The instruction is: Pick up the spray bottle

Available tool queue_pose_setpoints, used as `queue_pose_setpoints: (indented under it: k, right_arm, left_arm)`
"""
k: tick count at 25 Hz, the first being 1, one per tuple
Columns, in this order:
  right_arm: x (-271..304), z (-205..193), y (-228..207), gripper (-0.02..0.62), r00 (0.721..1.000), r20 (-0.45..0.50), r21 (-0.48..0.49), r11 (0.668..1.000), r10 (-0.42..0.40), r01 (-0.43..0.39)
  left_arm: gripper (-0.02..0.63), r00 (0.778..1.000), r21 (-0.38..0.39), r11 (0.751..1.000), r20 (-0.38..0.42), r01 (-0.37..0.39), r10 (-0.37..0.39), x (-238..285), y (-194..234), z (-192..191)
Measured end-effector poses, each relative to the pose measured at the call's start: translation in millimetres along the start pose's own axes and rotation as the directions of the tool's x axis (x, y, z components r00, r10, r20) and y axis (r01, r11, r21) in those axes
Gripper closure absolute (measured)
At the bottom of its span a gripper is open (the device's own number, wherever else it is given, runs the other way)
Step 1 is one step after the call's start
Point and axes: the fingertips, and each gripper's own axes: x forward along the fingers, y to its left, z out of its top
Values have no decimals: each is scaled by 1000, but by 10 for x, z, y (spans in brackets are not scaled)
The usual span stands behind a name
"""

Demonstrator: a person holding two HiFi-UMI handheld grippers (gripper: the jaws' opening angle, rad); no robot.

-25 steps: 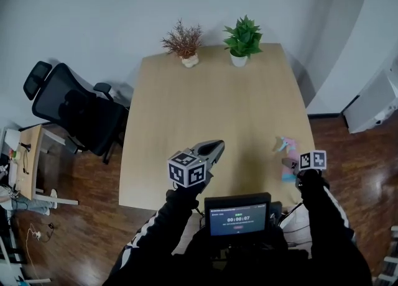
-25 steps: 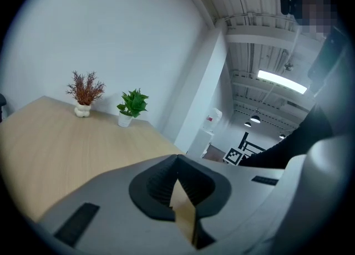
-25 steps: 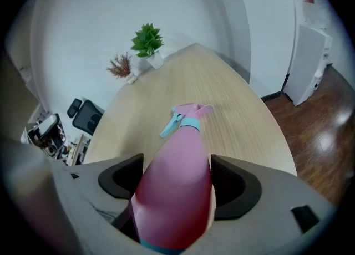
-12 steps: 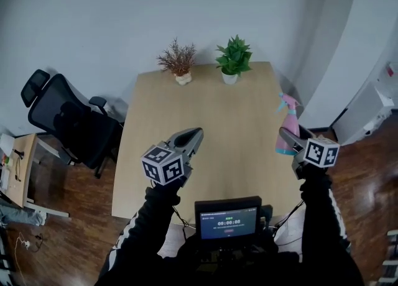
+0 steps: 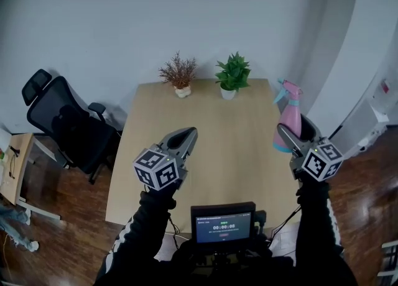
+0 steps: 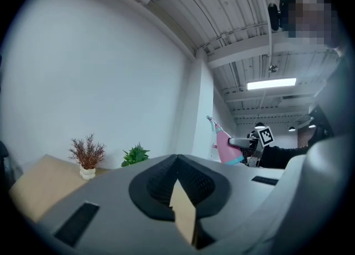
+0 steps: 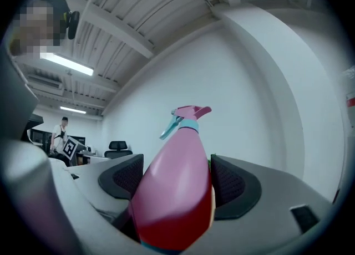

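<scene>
A pink spray bottle [image 5: 291, 117] with a teal collar and trigger is held up in the air over the table's right edge, upright. My right gripper [image 5: 293, 137] is shut on its body; in the right gripper view the spray bottle [image 7: 176, 190] fills the space between both pads. My left gripper [image 5: 185, 137] hovers over the front left of the wooden table [image 5: 211, 129], its jaws closed together with nothing between them. From the left gripper view the spray bottle [image 6: 224, 144] shows far off at the right.
A dried brown plant [image 5: 179, 74] and a green potted plant [image 5: 232, 74] stand at the table's far edge. A black office chair [image 5: 68, 123] sits left of the table. A small screen [image 5: 222, 221] is mounted near my chest. White wall behind.
My right gripper has lifted the spray bottle off the table and raised it higher, upright. The left gripper has stayed shut and drifted little. The head view has tilted up slightly.
</scene>
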Motion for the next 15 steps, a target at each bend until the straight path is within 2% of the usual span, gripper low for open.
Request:
queue_pose_setpoints:
  k: [8,15]
  right_arm:
    - [-12,16,14,235,1000,13,-15,1000,5,-5]
    - [-14,18,-3,238,999,33,17,1000,-5,5]
  left_arm:
    - [603,1000,4,1000,3,-15,15,-34,10,5]
    - [603,1000,3,1000,1,-19,19,-56,52,-1]
